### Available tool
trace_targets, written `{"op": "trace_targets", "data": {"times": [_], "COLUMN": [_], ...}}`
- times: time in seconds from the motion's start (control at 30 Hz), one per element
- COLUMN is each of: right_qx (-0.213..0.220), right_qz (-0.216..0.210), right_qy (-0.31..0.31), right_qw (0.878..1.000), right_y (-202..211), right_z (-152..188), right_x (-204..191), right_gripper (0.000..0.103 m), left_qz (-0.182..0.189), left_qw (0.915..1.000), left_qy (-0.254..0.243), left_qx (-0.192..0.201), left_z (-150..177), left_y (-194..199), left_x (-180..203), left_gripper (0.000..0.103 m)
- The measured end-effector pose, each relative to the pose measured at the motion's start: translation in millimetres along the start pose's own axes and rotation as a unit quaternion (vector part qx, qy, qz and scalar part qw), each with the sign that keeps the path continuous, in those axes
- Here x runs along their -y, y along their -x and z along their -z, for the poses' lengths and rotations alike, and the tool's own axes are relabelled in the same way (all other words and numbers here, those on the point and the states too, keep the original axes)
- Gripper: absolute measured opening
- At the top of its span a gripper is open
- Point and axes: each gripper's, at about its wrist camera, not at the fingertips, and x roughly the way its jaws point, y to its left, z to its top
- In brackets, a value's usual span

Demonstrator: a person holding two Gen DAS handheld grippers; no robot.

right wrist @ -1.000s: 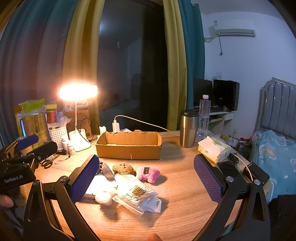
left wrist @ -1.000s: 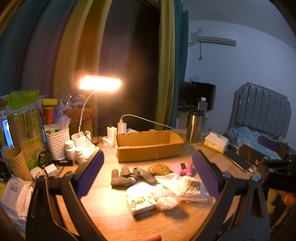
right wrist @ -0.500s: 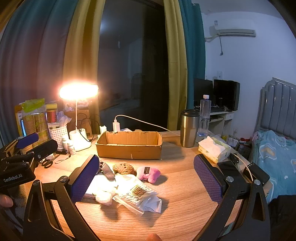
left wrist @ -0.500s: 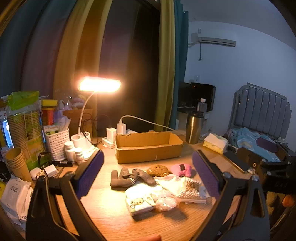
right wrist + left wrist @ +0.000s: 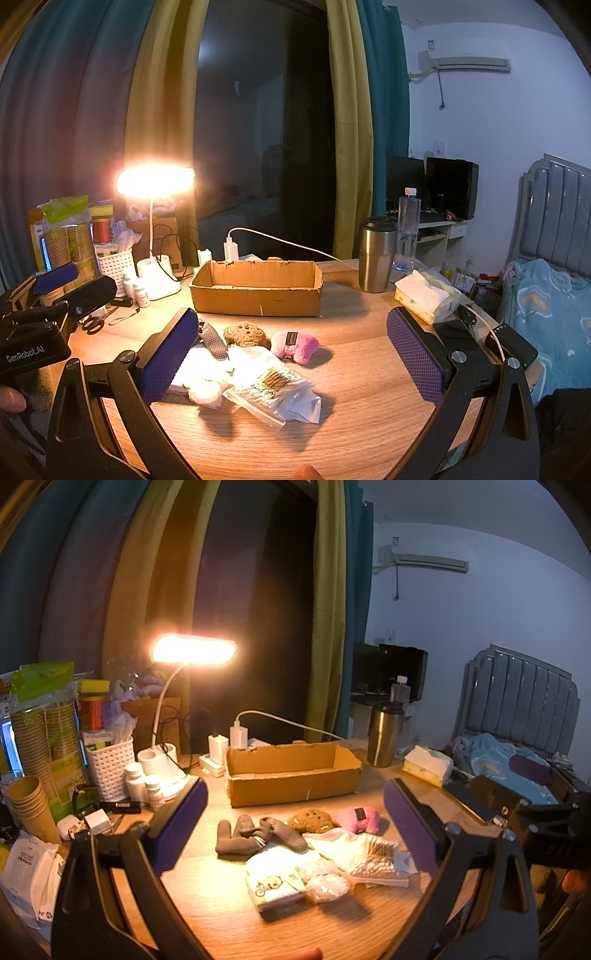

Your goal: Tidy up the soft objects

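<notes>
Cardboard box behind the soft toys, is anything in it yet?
Seemingly empty: the cardboard box shows only bare inner walls; its floor is hidden.

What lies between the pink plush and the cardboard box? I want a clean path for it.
Only bare wooden tabletop. In the right wrist view, the pink plush sits in front of the cardboard box, nothing between them.

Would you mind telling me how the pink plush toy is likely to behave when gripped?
The pink plush toy looks stuffed and fuzzy, so it will probably squash between the pads and weigh little. It lies flat on the table, so rolling seems unlikely.
</notes>
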Motion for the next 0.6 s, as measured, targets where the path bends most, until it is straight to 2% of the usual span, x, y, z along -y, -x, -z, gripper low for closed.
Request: {"op": "trace_targets", "data": {"times": [0.6], "right_qx": [-0.002], "right_qz": [0.0], "right_qy": [-0.002], "right_qw": [1.0], "right_y": [0.8], "right_z": [0.3], "right_x": [3.7], "right_gripper": [0.103], "left_qz": [0.002], "left_qw": [1.0], "left_qy": [-0.001], "left_qx": [-0.001], "left_z": [0.7], "left_y": [-2.3], "left_x": [4.8], "left_gripper": [0.097]}}
